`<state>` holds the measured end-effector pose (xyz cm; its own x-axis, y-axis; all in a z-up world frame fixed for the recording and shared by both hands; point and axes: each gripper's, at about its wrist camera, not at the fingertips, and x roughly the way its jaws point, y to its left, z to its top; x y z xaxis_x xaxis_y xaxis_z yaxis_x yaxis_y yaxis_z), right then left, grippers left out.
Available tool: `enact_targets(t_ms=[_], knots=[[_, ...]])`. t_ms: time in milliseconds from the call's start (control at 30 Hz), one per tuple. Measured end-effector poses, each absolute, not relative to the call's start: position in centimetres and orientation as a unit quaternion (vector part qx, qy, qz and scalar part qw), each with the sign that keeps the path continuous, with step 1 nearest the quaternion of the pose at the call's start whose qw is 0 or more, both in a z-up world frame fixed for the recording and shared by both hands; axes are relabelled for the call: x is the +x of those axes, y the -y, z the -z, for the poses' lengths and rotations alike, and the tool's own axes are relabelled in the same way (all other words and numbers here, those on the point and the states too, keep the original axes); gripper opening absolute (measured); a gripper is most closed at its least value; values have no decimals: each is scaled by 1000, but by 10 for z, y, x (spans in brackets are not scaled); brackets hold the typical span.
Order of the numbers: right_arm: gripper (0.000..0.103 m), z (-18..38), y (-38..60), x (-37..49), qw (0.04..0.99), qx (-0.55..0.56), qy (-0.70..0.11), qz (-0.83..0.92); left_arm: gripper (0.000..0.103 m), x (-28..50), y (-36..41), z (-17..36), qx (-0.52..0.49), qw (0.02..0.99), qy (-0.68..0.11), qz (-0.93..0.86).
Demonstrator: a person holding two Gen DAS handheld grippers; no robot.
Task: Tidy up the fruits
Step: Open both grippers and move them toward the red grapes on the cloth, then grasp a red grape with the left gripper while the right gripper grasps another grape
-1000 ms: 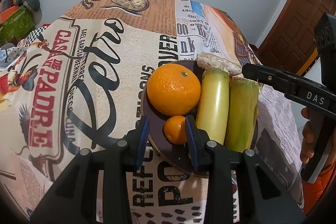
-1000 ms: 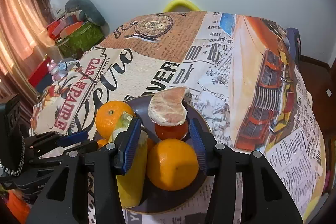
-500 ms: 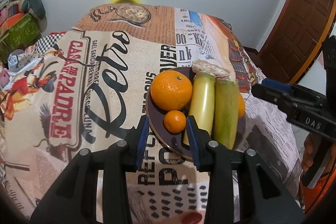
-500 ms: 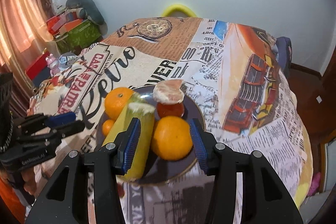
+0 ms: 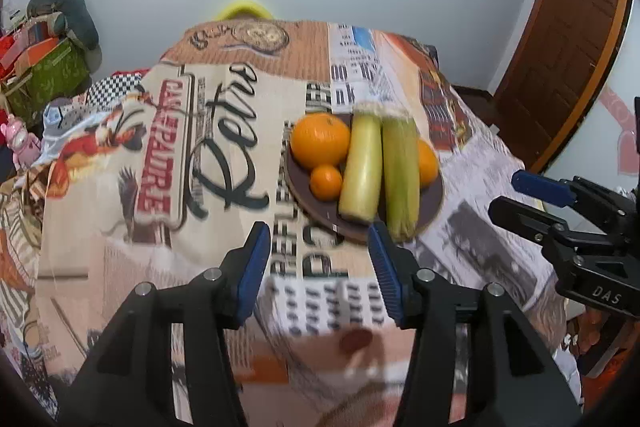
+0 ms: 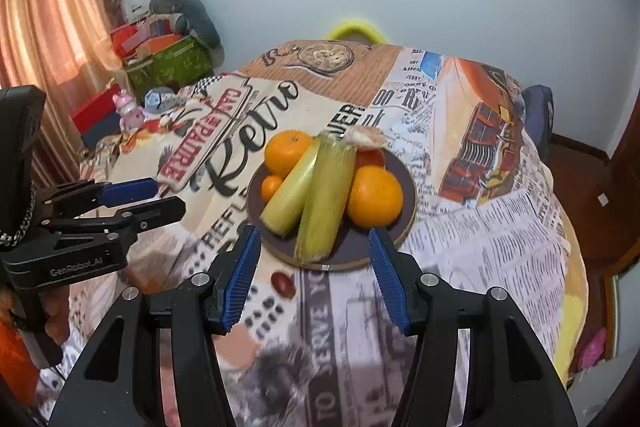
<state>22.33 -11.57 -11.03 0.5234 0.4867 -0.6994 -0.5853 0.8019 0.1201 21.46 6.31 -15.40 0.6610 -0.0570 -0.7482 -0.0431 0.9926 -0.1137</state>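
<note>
Right now I judge the gathering step finished: every fruit I can see sits on the plate, and neither tool holds anything. My left tool hangs over the printed cloth on the near side of the plate, its jaws opening with only cloth between them. My right tool is likewise just short of the plate's near rim, jaws opening, nothing between them. To my eye the next move calls for little more than clearing both tools away from the plate without nudging its rim, or, if the pile needs tidying, a gentle approach from the near side so nothing rolls.

The bench is covered with a cloth of retro lettering and newsprint, and the dark round plate rests near its middle. Two long pale green-yellow pieces lie side by side across the plate's centre, their cut ends toward me; they look like peeled corn or marrow, and I cannot tell which. A large orange sits on the plate right of them, another orange left of them at the far side. A small orange is tucked at the plate's left edge, touching the left long piece. At the plate's far rim a peeled citrus perches on a reddish fruit.
</note>
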Motion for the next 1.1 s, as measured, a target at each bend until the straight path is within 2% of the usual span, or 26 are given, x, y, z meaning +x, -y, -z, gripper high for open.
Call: enact_targets(t_ms=[267,667,800,967,1100], knots=[[53,123,115,195,866,-94,-386,-302,51,195,-51,190,-64,888,-455,14],[53,152,119,183,854,-76,-420,-298,50,189,-35,227,-69,869,-489,34],[53,160,117,183,847,-78,-430,-302,42,190,-33,233,-71,865,-495,41],[53,165,115,185,844,-76,-434,-307,25,190,-33,235,-69,866,-492,47],[53,169,110,190,839,-71,-440,-314,24,188,-34,231,-67,870,-486,48]])
